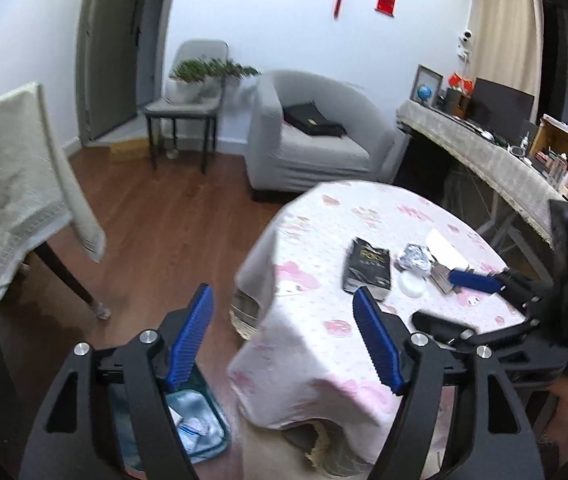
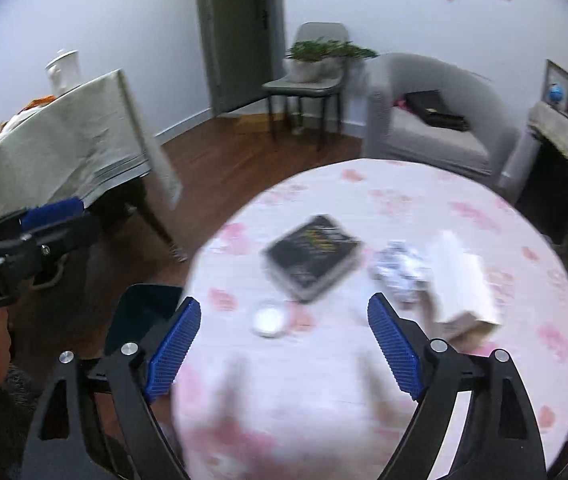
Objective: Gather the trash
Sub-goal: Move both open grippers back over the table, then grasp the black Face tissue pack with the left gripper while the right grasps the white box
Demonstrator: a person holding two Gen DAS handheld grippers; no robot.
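Black box (image 1: 367,271), flat rectangular, gold print on top face: lies flat near middle of the round counter (image 1: 316,240), which is draped in a pink-patterned cloth.

Crumpled foil ball (image 1: 414,258), silvery: just right of the box, apart from it.

White round lid or disc (image 1: 413,285): flat on the cloth, in front of the foil, near the box's front right corner.

White carton (image 2: 462,284), oblong, on its side: right of the foil, close against it. Right-wrist view blurred; finer print unreadable.

Bin with teal-edged liner (image 1: 200,428): on the floor beside the counter, pale scraps inside.
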